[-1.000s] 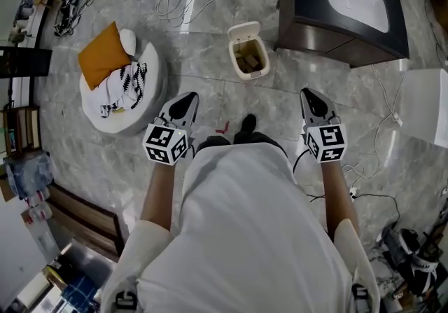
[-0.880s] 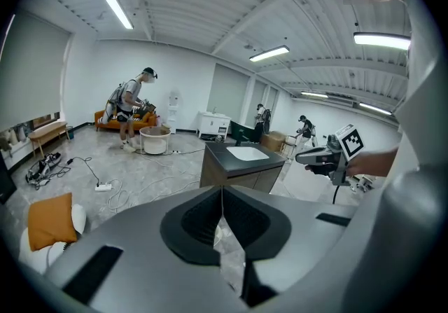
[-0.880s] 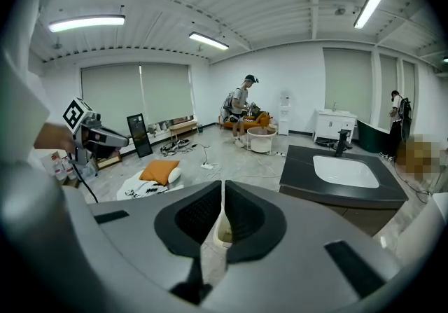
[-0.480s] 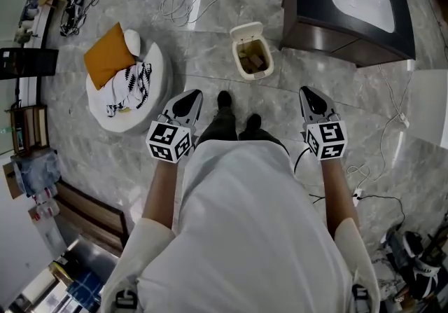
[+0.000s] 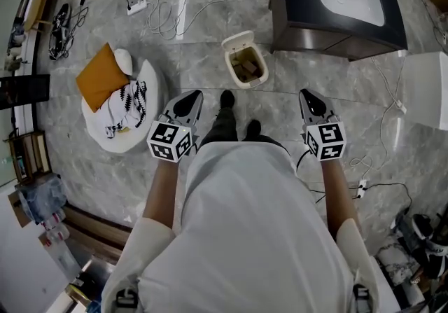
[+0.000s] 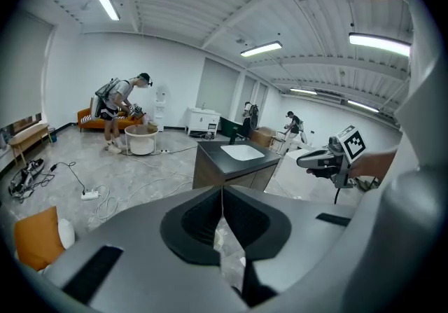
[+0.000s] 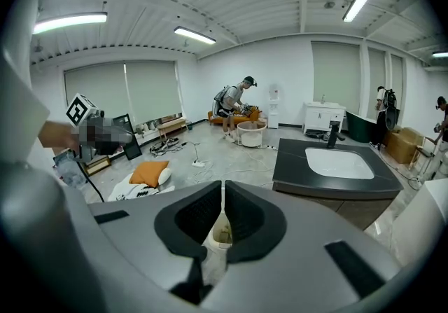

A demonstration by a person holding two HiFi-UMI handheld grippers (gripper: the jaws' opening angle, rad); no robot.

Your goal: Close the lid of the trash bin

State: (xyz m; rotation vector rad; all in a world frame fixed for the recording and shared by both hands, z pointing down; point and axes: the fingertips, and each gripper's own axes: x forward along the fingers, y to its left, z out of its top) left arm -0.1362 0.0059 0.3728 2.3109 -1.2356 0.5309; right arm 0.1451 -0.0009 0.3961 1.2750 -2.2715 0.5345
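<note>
The small cream trash bin (image 5: 247, 68) stands on the grey floor ahead of my feet, its lid (image 5: 236, 40) tipped up and brown rubbish showing inside. My left gripper (image 5: 187, 99) hangs to the bin's lower left, its jaws shut with nothing between them. To the lower right, my right gripper (image 5: 309, 99) is also shut and empty. Both are well short of the bin. In the right gripper view the bin (image 7: 222, 232) peeks through the slit under the closed jaws of the right gripper (image 7: 222, 185). The left gripper view shows the left gripper (image 6: 222, 191) and, off to its right, the right gripper (image 6: 323, 160).
A dark cabinet with a white sink (image 5: 336, 3) stands just right of the bin. A round white cushion with an orange pillow (image 5: 115, 98) lies to the left. Cables and a power strip (image 5: 138, 5) trail behind. Other people (image 7: 234, 105) work far across the room.
I have stepped forward, one foot now ahead of the other, and the bin sits a little nearer the grippers. Both grippers stayed shut.
</note>
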